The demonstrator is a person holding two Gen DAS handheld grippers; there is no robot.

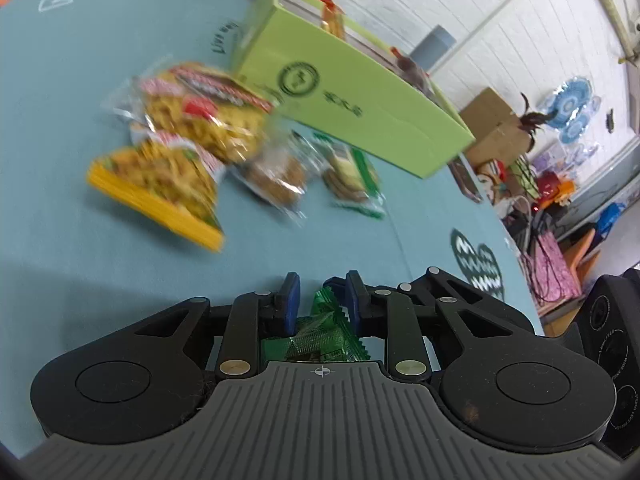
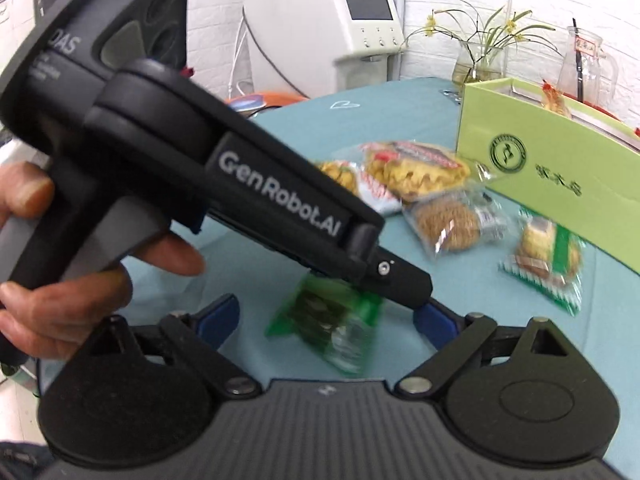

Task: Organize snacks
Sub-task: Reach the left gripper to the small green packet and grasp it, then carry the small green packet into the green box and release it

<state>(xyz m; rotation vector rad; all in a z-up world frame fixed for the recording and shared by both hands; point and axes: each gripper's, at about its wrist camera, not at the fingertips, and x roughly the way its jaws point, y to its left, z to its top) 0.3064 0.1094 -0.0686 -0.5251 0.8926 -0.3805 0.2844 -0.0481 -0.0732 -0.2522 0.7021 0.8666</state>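
- Standing on the blue tablecloth (image 1: 60, 92), a green box (image 2: 540, 152) is open at the top; orange-wrapped packets poke above its rim, though what else is inside cannot be seen.
- Beside the box lie loose snacks: yellow snack bags (image 1: 188, 128), a clear cookie pack (image 2: 448, 222) and a green-edged biscuit pack (image 2: 546, 258), all on the cloth just in front of the box wall.
- A glass vase (image 2: 478, 62) with yellow flowers and a glass jug (image 2: 586, 64) stand behind the box.
- A hand (image 2: 60, 280) grips the grey handle of the left gripper (image 1: 318, 296), which slants down toward the cloth and crosses the right wrist view from upper left to centre.
- The left gripper's blue pads (image 1: 290, 300) are clenched on a green packet (image 1: 320, 336); its crinkled wrapper sits pinched between them and bunches back toward the camera body.
- In the right wrist view the packet hangs below the left gripper's tip, above the cloth.
- The right gripper (image 2: 326, 320) has its jaws spread wide, one blue pad on each side, with the packet between them and touching neither.
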